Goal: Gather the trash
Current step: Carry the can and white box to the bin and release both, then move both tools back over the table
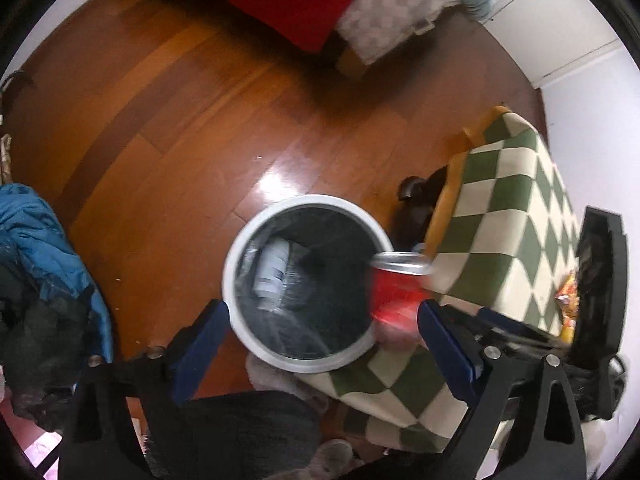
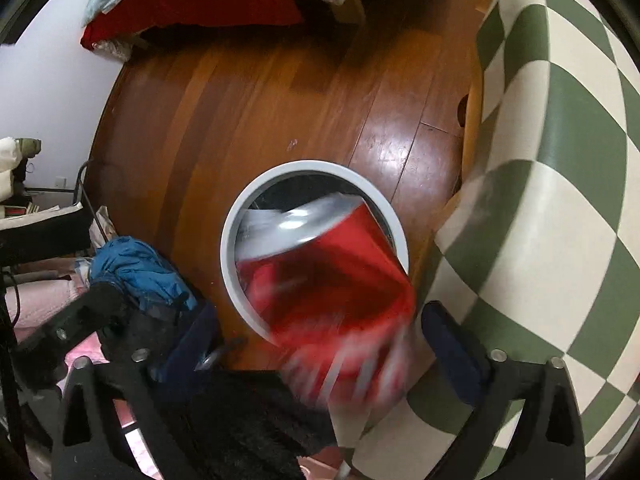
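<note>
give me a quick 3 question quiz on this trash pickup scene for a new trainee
1. True or false: the right gripper is clamped on the red can.
2. What pattern does the cloth beside the white bin have? A) stripes B) green and cream checks C) dots
3. What is the floor made of?

Key:
1. False: the jaws stand wide open, and the blurred can is above the bin's mouth.
2. B
3. Wood boards
</note>
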